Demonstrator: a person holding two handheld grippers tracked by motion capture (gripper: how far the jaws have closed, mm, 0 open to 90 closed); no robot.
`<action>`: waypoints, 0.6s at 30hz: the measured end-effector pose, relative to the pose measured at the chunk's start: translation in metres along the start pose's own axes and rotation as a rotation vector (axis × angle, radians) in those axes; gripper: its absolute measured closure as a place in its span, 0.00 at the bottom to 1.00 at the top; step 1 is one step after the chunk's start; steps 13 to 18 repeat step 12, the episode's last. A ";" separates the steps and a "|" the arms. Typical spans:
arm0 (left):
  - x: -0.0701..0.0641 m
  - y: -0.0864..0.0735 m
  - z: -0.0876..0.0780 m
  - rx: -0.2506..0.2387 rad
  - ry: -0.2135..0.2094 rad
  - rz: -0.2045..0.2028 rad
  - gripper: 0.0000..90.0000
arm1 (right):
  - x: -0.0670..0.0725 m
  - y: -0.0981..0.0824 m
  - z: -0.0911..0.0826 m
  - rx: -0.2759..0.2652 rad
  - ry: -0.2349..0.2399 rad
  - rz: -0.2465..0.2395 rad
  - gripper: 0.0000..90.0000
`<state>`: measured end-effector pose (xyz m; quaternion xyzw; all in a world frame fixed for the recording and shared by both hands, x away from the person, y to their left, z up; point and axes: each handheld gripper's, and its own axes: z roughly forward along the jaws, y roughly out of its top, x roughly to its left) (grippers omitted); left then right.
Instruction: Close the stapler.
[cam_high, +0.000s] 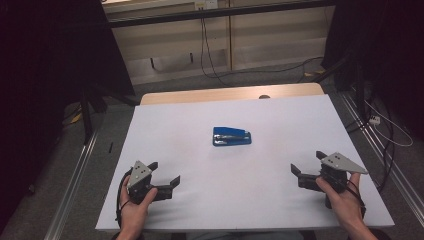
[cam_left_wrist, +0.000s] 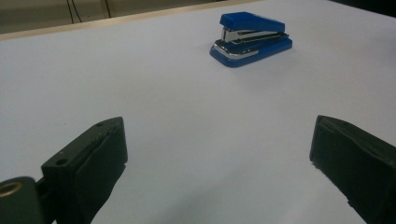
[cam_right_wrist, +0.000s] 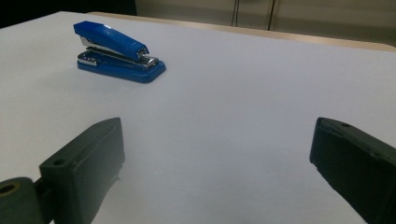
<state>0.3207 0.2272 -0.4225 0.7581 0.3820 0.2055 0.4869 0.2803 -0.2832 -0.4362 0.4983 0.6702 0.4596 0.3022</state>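
Note:
A blue stapler (cam_high: 231, 136) lies shut on the white table top (cam_high: 280, 200), near its middle. In the left gripper view the stapler (cam_left_wrist: 251, 39) sits far ahead and to the right; in the right gripper view the stapler (cam_right_wrist: 118, 52) is far ahead at the upper left. My left gripper (cam_high: 163, 173) rests near the front left of the table, open, nothing between its jaws. My right gripper (cam_high: 308, 163) is near the front right, also open and empty. Both stand well short of the stapler, as the left gripper (cam_left_wrist: 219, 154) and right gripper (cam_right_wrist: 217, 154) views show.
The white sheet covers a wooden table whose bare far edge (cam_high: 200, 95) shows. Beyond it the floor carries cables (cam_high: 210, 60) and a pale wall panel. Metal rails (cam_high: 75, 170) run along both sides of the table. A dark curtain (cam_high: 50, 50) hangs at the left.

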 end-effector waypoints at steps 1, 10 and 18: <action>0.000 0.000 0.000 0.000 0.020 0.012 0.05 | 0.000 0.000 0.001 -0.002 0.000 0.008 0.03; 0.001 0.000 0.001 0.015 0.031 0.028 0.05 | 0.000 0.001 0.005 -0.028 -0.005 0.003 0.02; 0.002 0.000 0.001 0.016 0.025 0.021 0.05 | 0.000 0.002 0.006 -0.027 -0.007 0.001 0.02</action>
